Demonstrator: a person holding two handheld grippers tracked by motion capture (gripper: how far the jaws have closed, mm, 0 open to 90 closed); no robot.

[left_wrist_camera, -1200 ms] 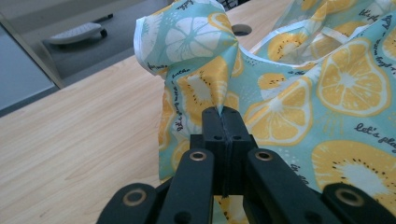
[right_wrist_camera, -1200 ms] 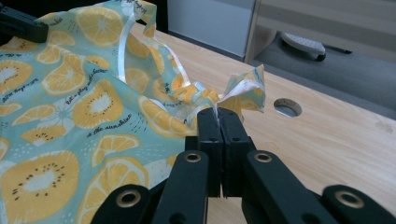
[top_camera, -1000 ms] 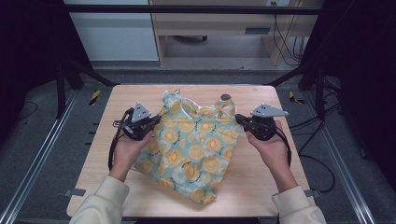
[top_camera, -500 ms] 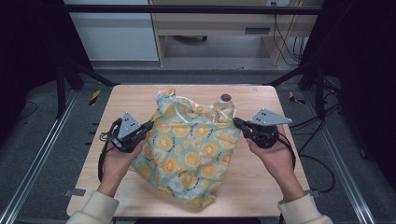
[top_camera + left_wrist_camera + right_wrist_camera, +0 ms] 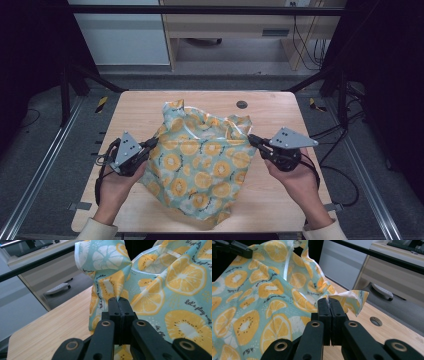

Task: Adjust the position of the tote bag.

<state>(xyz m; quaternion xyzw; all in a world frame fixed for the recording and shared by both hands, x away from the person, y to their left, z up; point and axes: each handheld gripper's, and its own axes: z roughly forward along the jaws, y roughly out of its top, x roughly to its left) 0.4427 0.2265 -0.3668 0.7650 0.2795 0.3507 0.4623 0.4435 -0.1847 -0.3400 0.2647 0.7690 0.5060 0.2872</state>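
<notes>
We see our right gripper [image 5: 329, 302] with its jaws pinched tight on an edge of the citrus-print bag [image 5: 262, 302]. The bag spreads to the left of the jaws; the bench [image 5: 392, 332] lies right of them, with its round hole [image 5: 376, 321].

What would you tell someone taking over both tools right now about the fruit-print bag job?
Left tool: shut on the left edge of the teal plastic bag with orange citrus-slice print.
Right tool: shut on the bag's right edge.
Bag: held spread between the tools over the light wooden table, mouth at the far side, lower corner near the table's front edge.
Done: both edges gripped.
Left: probably laying it flat or folding it.
</notes>
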